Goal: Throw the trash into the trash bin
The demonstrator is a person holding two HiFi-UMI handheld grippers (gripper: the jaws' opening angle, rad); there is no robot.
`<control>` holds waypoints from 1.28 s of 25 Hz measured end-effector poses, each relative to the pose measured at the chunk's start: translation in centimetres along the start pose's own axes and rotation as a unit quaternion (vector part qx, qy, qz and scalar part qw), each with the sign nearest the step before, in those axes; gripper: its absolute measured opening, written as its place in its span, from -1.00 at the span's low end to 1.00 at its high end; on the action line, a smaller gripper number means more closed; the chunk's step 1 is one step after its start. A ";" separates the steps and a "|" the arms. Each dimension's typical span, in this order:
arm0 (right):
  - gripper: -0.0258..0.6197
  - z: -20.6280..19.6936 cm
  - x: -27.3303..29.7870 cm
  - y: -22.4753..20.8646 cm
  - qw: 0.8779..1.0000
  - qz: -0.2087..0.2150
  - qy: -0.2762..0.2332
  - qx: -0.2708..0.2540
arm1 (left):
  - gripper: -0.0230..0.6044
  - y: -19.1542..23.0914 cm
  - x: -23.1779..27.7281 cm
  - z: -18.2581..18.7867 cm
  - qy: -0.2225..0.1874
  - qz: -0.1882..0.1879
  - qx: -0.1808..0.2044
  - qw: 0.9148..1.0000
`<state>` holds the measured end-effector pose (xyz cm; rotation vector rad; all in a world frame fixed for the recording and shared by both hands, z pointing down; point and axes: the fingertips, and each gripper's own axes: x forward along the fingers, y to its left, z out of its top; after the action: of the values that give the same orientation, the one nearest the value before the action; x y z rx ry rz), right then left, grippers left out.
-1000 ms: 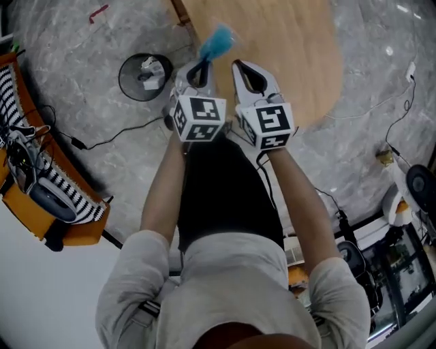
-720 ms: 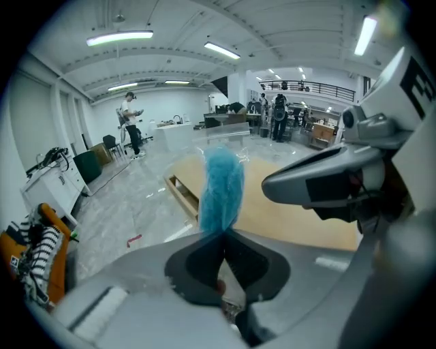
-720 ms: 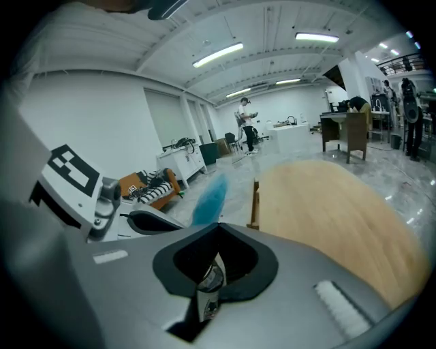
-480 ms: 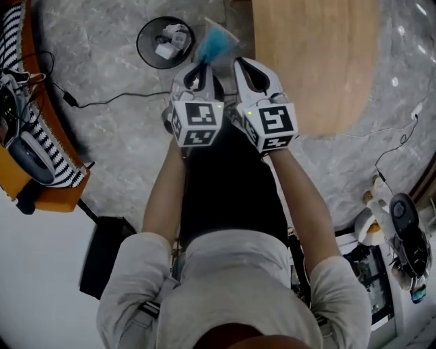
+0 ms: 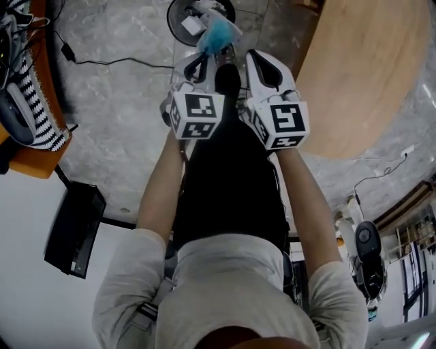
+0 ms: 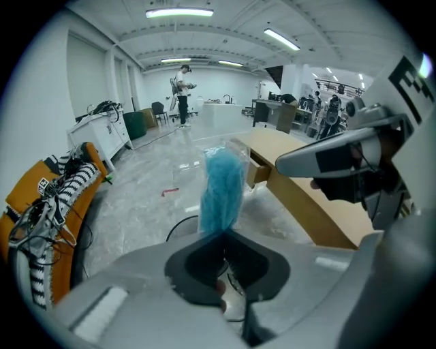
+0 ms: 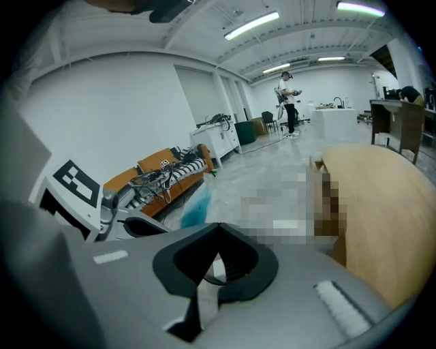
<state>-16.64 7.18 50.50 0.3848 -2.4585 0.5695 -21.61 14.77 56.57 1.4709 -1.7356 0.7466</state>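
Observation:
My left gripper (image 5: pixel 212 54) is shut on the trash (image 5: pixel 218 34), a fluffy blue piece in a clear wrapper that sticks up past the jaw tips. In the left gripper view the blue trash (image 6: pixel 222 191) stands upright from the shut left gripper (image 6: pixel 222 232). The round black trash bin (image 5: pixel 178 12) stands on the floor just beyond it at the top edge, with white rubbish inside; part of its rim (image 6: pixel 178 228) shows below the trash. My right gripper (image 5: pixel 257 60) is beside the left one, shut and holding nothing (image 7: pixel 218 229).
A light wooden table (image 5: pixel 371 75) fills the upper right. An orange bench with striped cloth and cables (image 5: pixel 27 102) is at the left, and a black cable (image 5: pixel 116 61) runs over the marble floor. A black box (image 5: pixel 71 228) lies at lower left. Equipment (image 5: pixel 361 245) sits at lower right.
The bin has shifted from upper left to directly beyond the left gripper's tips as the person turned towards it. The table has swung to the right. Both grippers stay shut.

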 end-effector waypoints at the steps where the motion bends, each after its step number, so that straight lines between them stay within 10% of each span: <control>1: -0.90 -0.4 0.7 0.2 1.000 0.005 0.004 -0.002 | -0.85 0.4 0.4 -0.5 0.003 0.001 -0.002 1.000; 32: -0.90 -14.8 18.8 -3.2 0.987 0.058 0.145 -0.031 | -0.85 7.1 21.1 -12.5 0.093 0.020 0.049 0.994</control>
<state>-23.26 8.78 73.71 0.1226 -2.2206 0.5528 -28.23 14.35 81.25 1.3863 -1.6102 0.9710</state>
